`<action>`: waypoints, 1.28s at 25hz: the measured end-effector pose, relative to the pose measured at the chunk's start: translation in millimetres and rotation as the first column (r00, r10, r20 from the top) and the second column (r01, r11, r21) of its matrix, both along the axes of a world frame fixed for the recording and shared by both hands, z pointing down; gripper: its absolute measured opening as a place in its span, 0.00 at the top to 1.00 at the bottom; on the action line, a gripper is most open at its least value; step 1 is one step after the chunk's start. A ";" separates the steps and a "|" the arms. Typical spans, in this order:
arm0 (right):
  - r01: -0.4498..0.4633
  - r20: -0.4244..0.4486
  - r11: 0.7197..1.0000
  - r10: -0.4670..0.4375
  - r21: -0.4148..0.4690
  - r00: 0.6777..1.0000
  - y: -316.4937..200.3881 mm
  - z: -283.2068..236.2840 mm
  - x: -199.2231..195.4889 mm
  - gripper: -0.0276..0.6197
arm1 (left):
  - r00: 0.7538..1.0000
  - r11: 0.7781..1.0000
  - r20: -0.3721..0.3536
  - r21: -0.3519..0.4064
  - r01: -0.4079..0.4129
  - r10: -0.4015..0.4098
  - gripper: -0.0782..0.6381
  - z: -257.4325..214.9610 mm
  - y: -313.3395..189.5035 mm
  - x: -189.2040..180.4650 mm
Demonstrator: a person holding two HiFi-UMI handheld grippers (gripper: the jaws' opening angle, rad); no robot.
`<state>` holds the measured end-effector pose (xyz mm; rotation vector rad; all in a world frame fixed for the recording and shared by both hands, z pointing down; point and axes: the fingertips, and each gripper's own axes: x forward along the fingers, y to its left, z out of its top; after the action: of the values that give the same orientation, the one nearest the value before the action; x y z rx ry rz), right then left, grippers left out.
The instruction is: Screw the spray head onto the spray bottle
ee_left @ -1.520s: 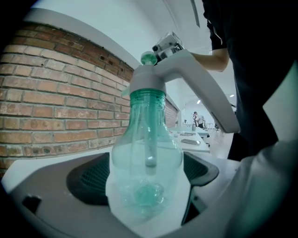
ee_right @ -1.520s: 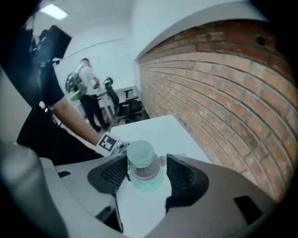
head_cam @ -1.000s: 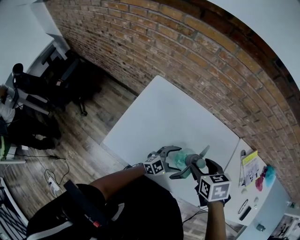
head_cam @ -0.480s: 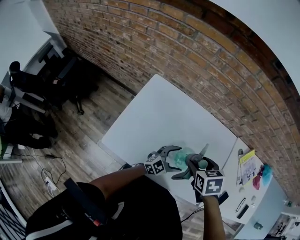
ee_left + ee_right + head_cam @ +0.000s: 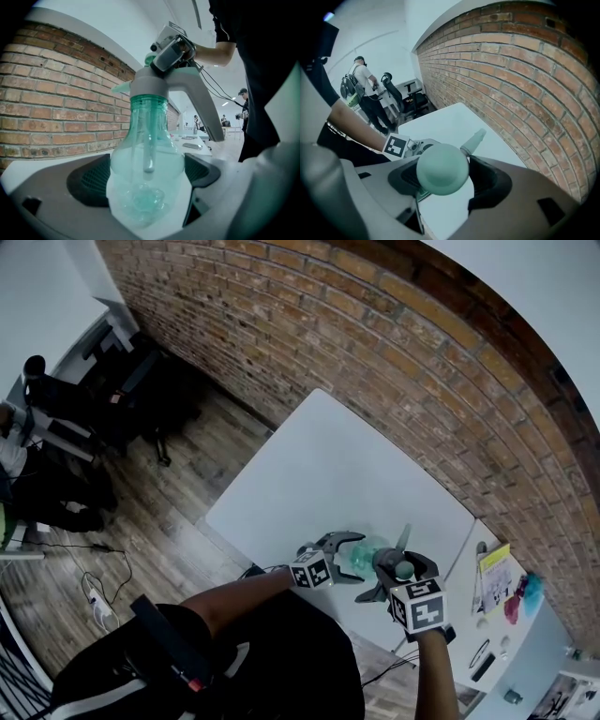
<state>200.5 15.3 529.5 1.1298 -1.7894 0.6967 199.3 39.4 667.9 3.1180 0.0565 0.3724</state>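
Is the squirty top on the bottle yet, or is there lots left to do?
Done: the spray head sits on the neck of the spray bottle, tube inside. In hand: the left tongs grip the bottle's belly, the right tongs are shut on the head's green knob. Left: probably some turning; whether it is tight cannot be seen.

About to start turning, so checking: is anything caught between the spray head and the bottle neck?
Nothing visible. The spray head already sits on the neck of the spray bottle, its collar over the opening. The left gripper is shut on the bottle's body, the right gripper on the green knob on top.
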 end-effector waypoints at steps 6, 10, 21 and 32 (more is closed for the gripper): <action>0.145 -0.004 0.989 -0.145 -0.009 0.989 0.8 0.0 -3.4 0.55 | 1.000 1.000 -0.013 -0.002 -0.006 0.006 0.20 -2.1 -0.7 0.4; 0.227 -0.009 0.974 -0.227 -0.019 0.974 2.0 1.1 -4.8 0.55 | 1.000 1.000 -0.013 0.000 -0.007 0.007 0.20 -1.7 -0.7 0.9; 0.482 -0.022 0.874 -0.484 -0.062 0.875 6.3 3.2 -11.3 0.55 | 1.000 1.000 0.001 -0.001 -0.005 0.005 0.20 -0.1 -2.7 1.4; 0.745 -0.032 0.662 -0.749 -0.085 0.662 11.8 3.0 -14.3 0.55 | 1.000 1.000 0.009 0.003 0.013 -0.013 0.20 -1.2 -3.1 1.4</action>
<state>186.3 27.1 532.4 0.2686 -1.9375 0.1974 200.6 36.4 666.7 3.1173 0.0362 0.3867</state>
